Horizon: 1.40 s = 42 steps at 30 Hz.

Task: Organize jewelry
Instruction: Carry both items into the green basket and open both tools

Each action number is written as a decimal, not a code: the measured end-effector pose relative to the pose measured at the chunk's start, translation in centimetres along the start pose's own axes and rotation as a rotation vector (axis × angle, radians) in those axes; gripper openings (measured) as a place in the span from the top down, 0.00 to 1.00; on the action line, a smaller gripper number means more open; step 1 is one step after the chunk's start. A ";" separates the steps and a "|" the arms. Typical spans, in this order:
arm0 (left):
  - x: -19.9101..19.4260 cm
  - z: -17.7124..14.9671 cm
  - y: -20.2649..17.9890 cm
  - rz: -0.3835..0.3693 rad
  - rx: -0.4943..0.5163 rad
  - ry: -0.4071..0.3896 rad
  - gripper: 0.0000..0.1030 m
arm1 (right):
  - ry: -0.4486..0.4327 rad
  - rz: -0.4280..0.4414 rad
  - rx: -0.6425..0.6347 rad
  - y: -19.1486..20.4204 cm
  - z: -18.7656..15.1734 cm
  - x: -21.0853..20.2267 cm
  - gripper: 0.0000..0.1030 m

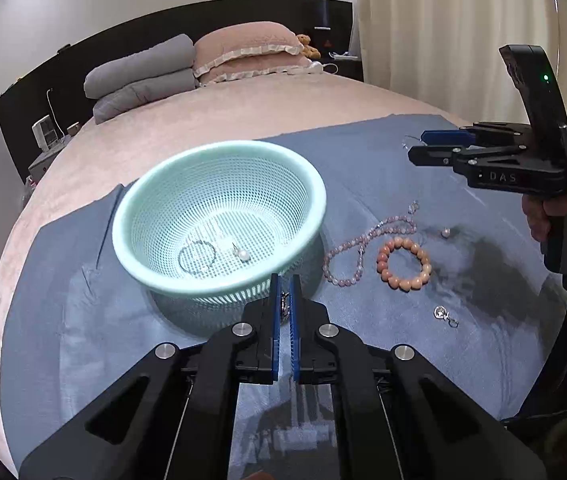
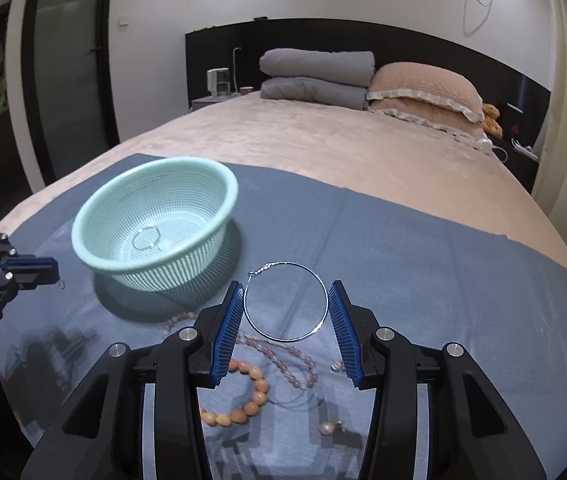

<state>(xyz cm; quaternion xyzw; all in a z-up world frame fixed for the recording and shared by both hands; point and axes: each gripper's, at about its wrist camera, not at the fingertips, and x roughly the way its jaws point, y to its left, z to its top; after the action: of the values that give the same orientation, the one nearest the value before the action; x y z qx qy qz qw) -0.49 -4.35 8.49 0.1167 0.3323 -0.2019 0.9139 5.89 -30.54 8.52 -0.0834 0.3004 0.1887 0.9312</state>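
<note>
Bedroom: pink bed (image 2: 363,152) carrying a blue cloth (image 2: 423,264). On the cloth, a mint basket (image 1: 219,216) beside a peach bead bracelet (image 1: 403,266). Left hand-held gripper (image 1: 284,292), just before the basket, is clamped on a small silver trinket (image 1: 284,305). Right hand-held gripper (image 2: 286,306), part-spread, holds a silver hoop earring (image 2: 286,301) aloft between its pads.

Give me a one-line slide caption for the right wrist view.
Right tongs hold a large silver hoop above the blue cloth, with the mint basket nearby.
</note>
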 end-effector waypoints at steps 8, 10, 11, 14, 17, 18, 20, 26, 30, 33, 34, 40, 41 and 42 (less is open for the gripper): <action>0.8 2.6 4.4 0.042 -0.025 -0.010 0.96 | -0.015 0.082 -0.064 4.3 3.5 2.5 0.60; 1.4 2.7 5.2 0.047 -0.031 -0.005 0.96 | -0.004 0.098 -0.068 5.1 3.9 3.5 0.60; 1.8 2.8 5.5 0.046 -0.037 0.000 0.96 | 0.002 0.103 -0.072 5.4 4.0 4.1 0.60; 3.0 2.7 6.5 0.044 -0.056 0.014 0.96 | 0.025 0.114 -0.082 6.2 4.2 5.7 0.60; 4.2 2.4 7.3 0.036 -0.074 0.029 0.96 | 0.048 0.122 -0.082 6.8 4.1 7.1 0.60; 4.6 2.3 7.4 0.037 -0.075 0.034 0.96 | 0.054 0.123 -0.084 6.8 4.0 7.5 0.60; 5.2 2.0 7.7 0.034 -0.079 0.043 0.96 | 0.065 0.124 -0.086 6.9 3.8 8.0 0.60; 5.8 1.6 8.3 0.028 -0.084 0.046 0.91 | 0.078 0.123 -0.081 6.8 3.6 8.9 0.59; 5.3 1.4 8.5 0.036 -0.088 0.028 0.41 | 0.071 0.116 -0.080 6.6 3.6 8.8 0.46; 4.6 1.3 8.4 0.062 -0.087 0.020 0.34 | 0.068 0.104 -0.078 6.3 3.4 8.4 0.41; 4.4 1.2 8.4 0.066 -0.086 0.018 0.28 | 0.066 0.099 -0.076 6.1 3.3 8.2 0.38; 2.9 0.0 7.4 0.086 -0.078 0.020 0.20 | 0.061 0.075 -0.034 4.7 1.8 6.4 0.25; 2.7 -0.3 7.1 0.080 -0.085 0.017 0.17 | 0.061 0.065 -0.033 4.5 1.5 6.0 0.24; 2.5 -0.8 6.9 0.068 -0.093 0.016 0.16 | 0.061 0.056 -0.030 4.3 1.1 5.6 0.22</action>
<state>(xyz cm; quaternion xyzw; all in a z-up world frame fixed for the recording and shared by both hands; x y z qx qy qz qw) 3.88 1.35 6.80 0.0870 0.3442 -0.1541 0.9221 8.93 -24.65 5.92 -0.0948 0.3281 0.2165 0.9146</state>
